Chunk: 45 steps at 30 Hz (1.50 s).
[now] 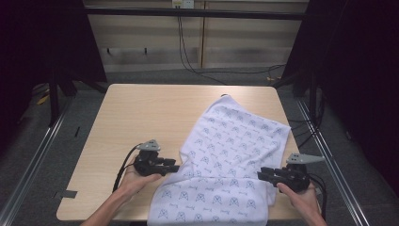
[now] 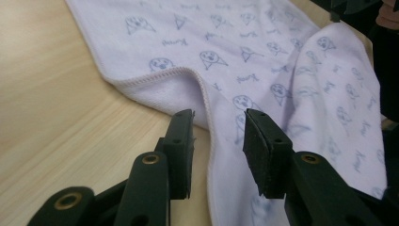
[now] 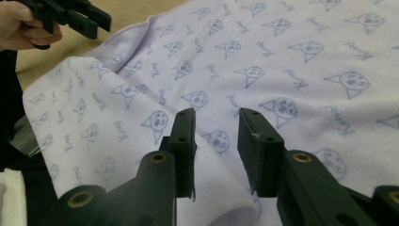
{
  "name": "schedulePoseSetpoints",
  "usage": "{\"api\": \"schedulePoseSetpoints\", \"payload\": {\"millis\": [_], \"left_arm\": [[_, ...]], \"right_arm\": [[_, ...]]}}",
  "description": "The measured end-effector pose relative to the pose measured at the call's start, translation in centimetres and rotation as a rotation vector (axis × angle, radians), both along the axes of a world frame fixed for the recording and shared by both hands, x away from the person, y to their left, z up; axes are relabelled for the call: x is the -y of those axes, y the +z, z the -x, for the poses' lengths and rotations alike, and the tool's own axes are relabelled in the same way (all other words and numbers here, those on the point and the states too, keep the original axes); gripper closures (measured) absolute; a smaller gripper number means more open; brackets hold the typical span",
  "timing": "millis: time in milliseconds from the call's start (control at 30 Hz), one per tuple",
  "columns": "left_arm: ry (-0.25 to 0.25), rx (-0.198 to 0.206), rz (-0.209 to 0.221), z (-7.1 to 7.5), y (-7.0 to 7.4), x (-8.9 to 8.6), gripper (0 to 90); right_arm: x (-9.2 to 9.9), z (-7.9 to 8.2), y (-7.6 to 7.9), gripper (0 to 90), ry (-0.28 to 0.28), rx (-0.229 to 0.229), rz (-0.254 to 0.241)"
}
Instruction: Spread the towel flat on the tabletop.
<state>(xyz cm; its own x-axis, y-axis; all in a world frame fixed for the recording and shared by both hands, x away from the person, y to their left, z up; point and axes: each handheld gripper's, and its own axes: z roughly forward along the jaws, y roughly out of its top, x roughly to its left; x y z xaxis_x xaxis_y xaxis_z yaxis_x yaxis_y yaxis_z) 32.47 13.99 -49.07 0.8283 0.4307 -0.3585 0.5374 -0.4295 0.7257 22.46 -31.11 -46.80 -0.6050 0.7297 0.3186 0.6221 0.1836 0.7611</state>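
Note:
A pale lilac towel [image 1: 230, 155] printed with small blue cat faces lies spread on the right half of the wooden table [image 1: 141, 108], its near end hanging over the front edge. My left gripper [image 1: 176, 168] lies at the towel's left hem, jaws pointing right. In the left gripper view the left gripper [image 2: 219, 127] is open, and the stitched hem of the towel [image 2: 211, 42] runs between its jaws. My right gripper [image 1: 260, 174] is at the towel's right side, pointing left. The right gripper [image 3: 216, 125] is open over a raised fold of the towel [image 3: 282, 56].
Bare tabletop extends to the left and far side of the towel. Metal floor rails [image 1: 37, 155] run along both sides of the table. Black cables [image 1: 188, 56] hang down the back wall and cross the floor.

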Motion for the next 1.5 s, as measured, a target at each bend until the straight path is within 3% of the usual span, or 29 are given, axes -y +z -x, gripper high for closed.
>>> {"api": "schedulePoseSetpoints", "payload": {"millis": [67,100,133,167,200,233,300,400,533,600,667,800,900,967,1033,1067,1100,1167,1267,1400,1433,1467,1500], "left_arm": [[-0.032,0.0,-0.05,0.1,-0.5,1.3,61.3],[-0.028,0.021,-0.08,0.3,-0.7,1.7,63.7],[-0.033,0.015,-0.097,0.3,-1.0,1.9,70.1],[-0.045,-0.004,-0.097,0.5,-1.3,2.0,80.3],[-0.037,0.004,-0.087,0.7,-1.5,1.8,87.7],[-0.032,-0.011,-0.091,0.7,-1.4,1.5,88.4],[-0.029,0.006,-0.106,1.0,-0.9,0.7,88.7],[0.006,-0.015,-0.044,1.8,-0.3,-1.7,88.7],[0.027,-0.029,-0.001,4.0,0.3,-5.0,88.7],[0.033,-0.026,0.014,4.7,0.5,-6.0,88.7],[0.047,-0.042,0.053,7.0,0.9,-8.5,88.7],[0.046,-0.06,0.053,9.0,0.5,-10.7,88.0],[0.09,-0.033,0.102,8.4,1.3,-11.0,73.1],[0.102,-0.001,0.124,7.2,1.9,-10.5,70.0],[0.107,0.011,0.119,5.6,2.1,-9.4,70.9],[0.098,0.022,0.093,4.5,2.1,-8.4,71.3],[0.092,0.021,0.081,3.8,1.9,-7.7,71.4],[0.086,-0.003,0.057,1.9,1.2,-6.0,71.2],[0.066,0.012,-0.042,-0.3,0.1,-3.2,64.5],[0.061,0.039,-0.1,-1.2,-0.8,-1.5,64.1],[0.062,0.054,-0.132,-1.1,-1.0,-1.3,65.7],[0.081,0.068,-0.127,-0.9,-1.1,-1.2,69.3],[0.078,0.05,-0.122,-0.8,-1.2,-1.3,71.8]], "right_arm": [[-0.1,-0.5,-0.4,65.8,0.004,-0.012,0.003],[-0.1,-0.5,-0.6,65.5,0.009,-0.022,0.006],[-0.2,-0.5,-0.7,64.9,0.014,-0.034,0.004],[-0.3,-0.5,-0.8,64.4,0.017,-0.04,0.009],[-0.3,-0.4,-1.0,64.3,0.02,-0.046,0.014],[-0.3,-0.3,-1.1,64.3,0.022,-0.051,0.02],[-0.4,-0.1,-1.3,64.5,0.03,-0.064,0.025],[-0.8,-0.1,-1.6,68.1,0.053,-0.08,0.038],[-1.8,0.2,-1.7,83.8,0.114,-0.092,0.021],[-2.5,0.3,-1.3,89.9,0.132,-0.064,0.025],[-3.0,0.5,-0.7,89.9,0.152,-0.047,-0.012],[-4.1,2.3,0.6,90.0,0.209,-0.024,-0.016],[-4.4,4.1,0.8,84.0,0.217,-0.018,0.012],[-4.0,3.6,0.5,80.8,0.18,-0.022,0.015],[-3.2,2.4,0.0,77.5,0.132,-0.033,0.001],[-2.9,1.9,-0.2,75.2,0.114,-0.037,0.001],[-2.4,1.1,-0.6,72.8,0.088,-0.038,0.033],[-1.8,0.0,-1.1,69.6,0.045,-0.056,0.049],[-1.1,-1.1,-1.8,64.3,0.014,-0.065,0.078],[-1.4,-1.3,-2.3,59.4,0.006,-0.07,0.126],[-1.7,-1.3,-2.5,58.8,0.01,-0.068,0.152],[-1.8,-1.3,-2.6,58.1,0.012,-0.079,0.165],[-2.0,-1.3,-2.8,57.5,0.02,-0.079,0.187]]}}
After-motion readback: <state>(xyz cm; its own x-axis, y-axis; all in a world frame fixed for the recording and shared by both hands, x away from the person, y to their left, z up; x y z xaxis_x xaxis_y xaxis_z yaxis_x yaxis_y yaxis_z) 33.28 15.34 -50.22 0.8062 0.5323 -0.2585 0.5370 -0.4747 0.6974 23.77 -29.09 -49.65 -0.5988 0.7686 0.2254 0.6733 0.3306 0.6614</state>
